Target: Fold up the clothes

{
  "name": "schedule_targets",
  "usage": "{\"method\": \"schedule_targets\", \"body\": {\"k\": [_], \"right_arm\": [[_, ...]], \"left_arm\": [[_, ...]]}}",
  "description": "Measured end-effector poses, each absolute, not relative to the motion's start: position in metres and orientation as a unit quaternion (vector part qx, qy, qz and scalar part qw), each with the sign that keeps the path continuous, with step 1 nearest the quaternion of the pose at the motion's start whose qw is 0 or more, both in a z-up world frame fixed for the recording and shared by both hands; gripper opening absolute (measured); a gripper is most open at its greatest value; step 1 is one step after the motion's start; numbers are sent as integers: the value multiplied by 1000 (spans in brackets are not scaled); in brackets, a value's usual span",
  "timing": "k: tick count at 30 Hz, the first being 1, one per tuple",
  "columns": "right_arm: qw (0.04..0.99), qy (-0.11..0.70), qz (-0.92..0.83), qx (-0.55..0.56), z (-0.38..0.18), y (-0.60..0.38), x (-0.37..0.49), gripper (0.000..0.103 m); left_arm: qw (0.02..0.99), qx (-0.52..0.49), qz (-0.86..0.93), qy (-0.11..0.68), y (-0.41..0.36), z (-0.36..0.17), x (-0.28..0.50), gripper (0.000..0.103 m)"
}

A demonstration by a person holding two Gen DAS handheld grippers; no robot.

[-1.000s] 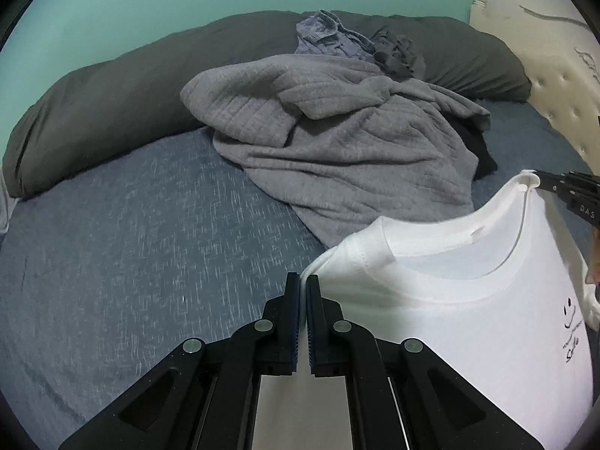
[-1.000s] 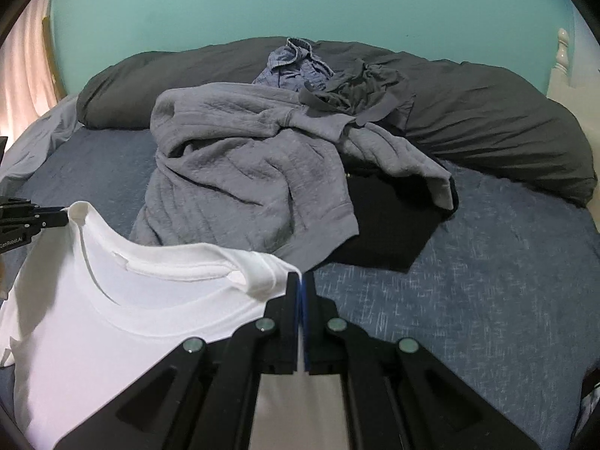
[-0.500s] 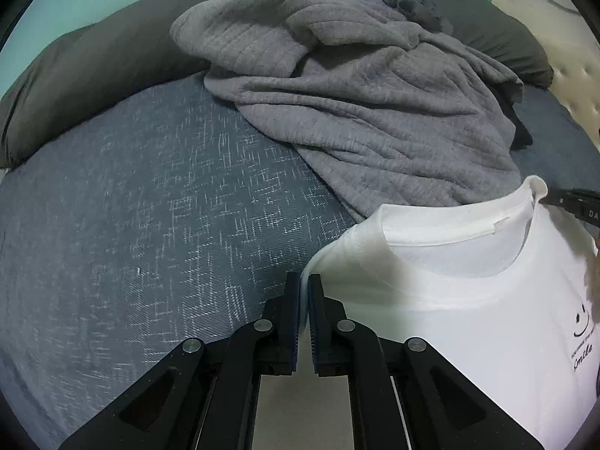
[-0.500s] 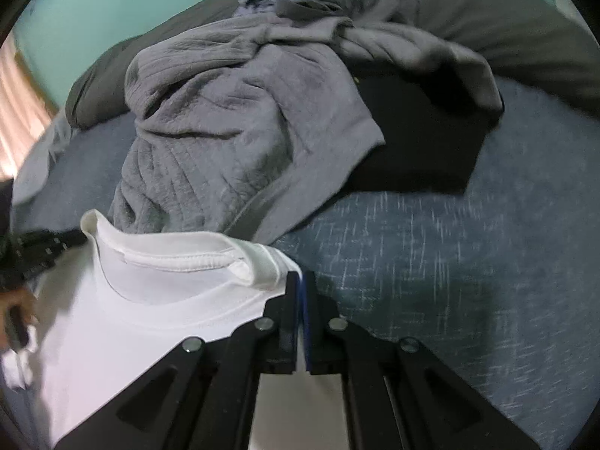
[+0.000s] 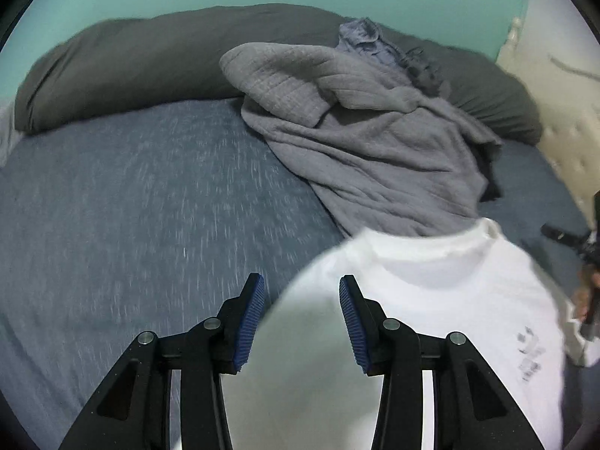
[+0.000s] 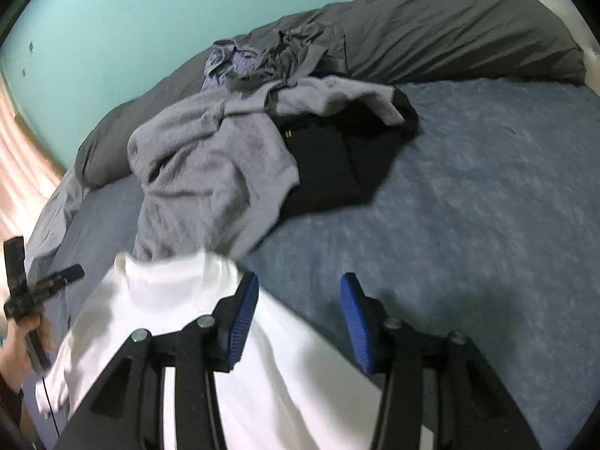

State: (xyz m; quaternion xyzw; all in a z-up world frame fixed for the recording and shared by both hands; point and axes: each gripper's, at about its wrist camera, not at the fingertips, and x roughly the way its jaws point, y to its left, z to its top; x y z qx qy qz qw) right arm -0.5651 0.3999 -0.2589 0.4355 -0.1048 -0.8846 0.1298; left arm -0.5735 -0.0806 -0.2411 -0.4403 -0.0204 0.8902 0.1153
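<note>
A white T-shirt [image 5: 442, 300] with a small dark print lies on the blue bed sheet [image 5: 131, 217], neck hole away from me. My left gripper [image 5: 302, 302] is open, its blue pads spread above the shirt's left shoulder. In the right wrist view the same T-shirt [image 6: 168, 300] lies at lower left, and my right gripper [image 6: 300, 300] is open over its right shoulder edge and the sheet. Neither gripper holds cloth. The right gripper shows at the left view's right edge [image 5: 570, 240]; the left gripper shows at the right view's left edge [image 6: 41, 285].
A pile of clothes lies behind the T-shirt: a grey quilted sweatshirt [image 5: 367, 142], a black garment [image 6: 330, 165] and a blue-grey shirt [image 6: 232, 63]. A long dark grey pillow [image 5: 131, 71] runs along the teal wall. A cream tufted headboard [image 5: 562, 120] stands at right.
Both grippers were shut on the T-shirt's shoulders and held it up; now both have opened and let go. The shirt has dropped onto the sheet.
</note>
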Motion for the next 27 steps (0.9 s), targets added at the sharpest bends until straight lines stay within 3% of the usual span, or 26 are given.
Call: {"method": "schedule_targets", "body": {"k": [9,15,18,19,20,27], "right_arm": [[136,-15,-864,484,-275,413,-521,46],[130,-10,-862,490,-281,414,-527,46],[123,18,-854,505,-291,407,-534,22],[121,20,-853,508,-294,407,-535,8],[120,22,-851,511,-297,407,-536,3],[70,-7,-879,472,-289,426,-540,1]], "left_arm": [[110,-480,871,12,-93,-272,-516,46],[105,-490,865,22,-97,-283,-505,47],[105,-491,864,24,-99,-287,-502,47],[105,-491,864,23,-99,-288,-501,47],[105,-491,864,23,-99,-289,-501,48],[107,-491,864,35,-99,-298,-497,48]]}}
